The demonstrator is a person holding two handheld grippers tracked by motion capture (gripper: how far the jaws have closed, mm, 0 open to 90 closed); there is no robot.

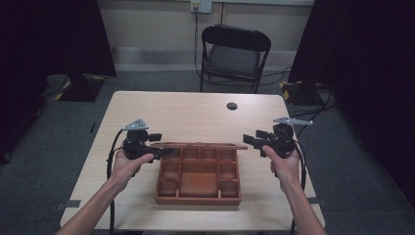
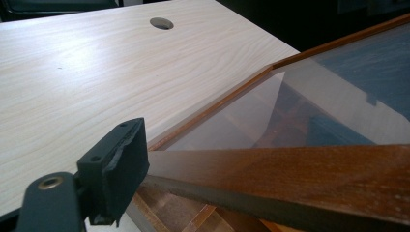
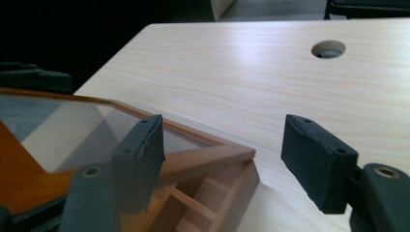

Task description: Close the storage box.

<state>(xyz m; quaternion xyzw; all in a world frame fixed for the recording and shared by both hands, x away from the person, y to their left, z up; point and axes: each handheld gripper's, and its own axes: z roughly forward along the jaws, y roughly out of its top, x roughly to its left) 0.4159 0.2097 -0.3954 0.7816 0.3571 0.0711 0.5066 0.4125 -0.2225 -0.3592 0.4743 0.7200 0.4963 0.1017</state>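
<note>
Forearms come in from the bottom of the high view, one handheld gripper each; left gripper (image 1: 166,151) sits mid-left of the frame at the near-left corner of the lid (image 1: 200,145), right gripper (image 1: 250,138) mid-right, off the lid's right end; the wooden box (image 1: 198,196) with its little compartments sits centre-low on the table (image 1: 186,110), and the lid is a thin wood frame around a clear pane, tipped up along the box's far edge

Left gripper view: one black pad (image 2: 121,171) lies right against the lid's dark frame rail, but I can't tell whether it's clamped or merely touching; right gripper view: both pads (image 3: 142,154) stand well apart, the frame corner just beside one of them, nothing pinched, so that one's open

Handling-wise I'd guess the lid is light but awkward; stiff wood rim, pane probably slick and easy to scratch or crack, so grab the wooden rail and never the clear part; a corner grip will let it twist, so both ends on the rim seems safer
</note>
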